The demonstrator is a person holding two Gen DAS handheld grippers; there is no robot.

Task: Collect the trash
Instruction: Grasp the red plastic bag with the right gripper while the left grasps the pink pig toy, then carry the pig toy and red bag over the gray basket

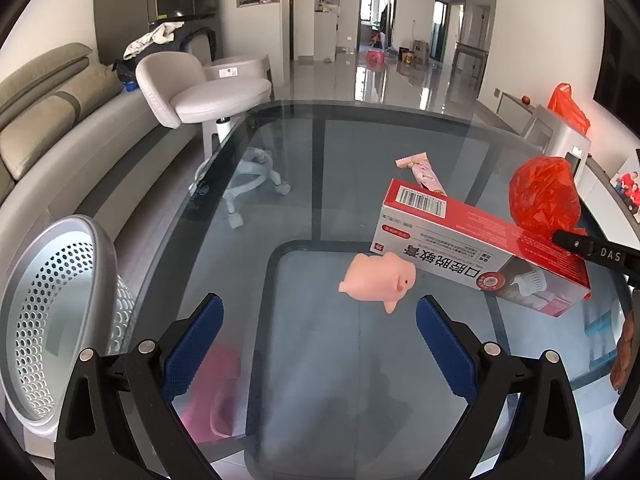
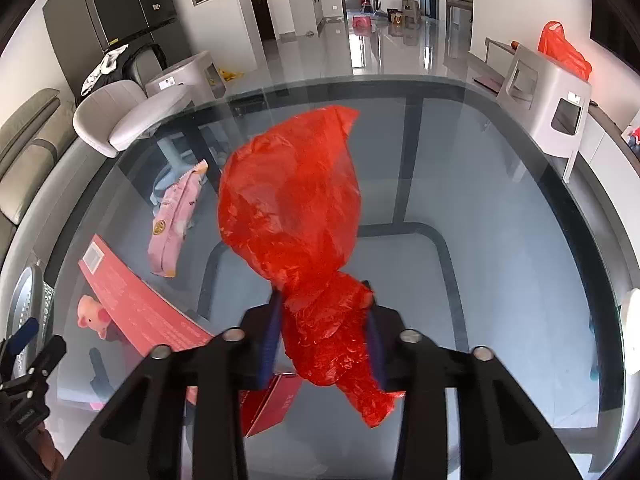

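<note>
Your red bag (image 2: 292,216) covers the right fingers' pads (image 2: 271,336) almost wholly, and the bench (image 2: 500,208) beneath it; the toothpaste box (image 2: 148,312) passes behind those fingers, its middle hidden; in the left view its far end sits under the bag; the silver basket (image 1: 60,312) is cut by the frame edge; the box's small print is illegible.

Home living room — sofa (image 1: 44,120), glass table (image 1: 360,140)

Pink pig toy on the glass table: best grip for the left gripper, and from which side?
Grip the pink pig toy across its round body, coming from the near side and above, where the open left gripper already faces it. It lies on its side with snout and legs sticking out; those are too small. The red box crowds the far side.
</note>
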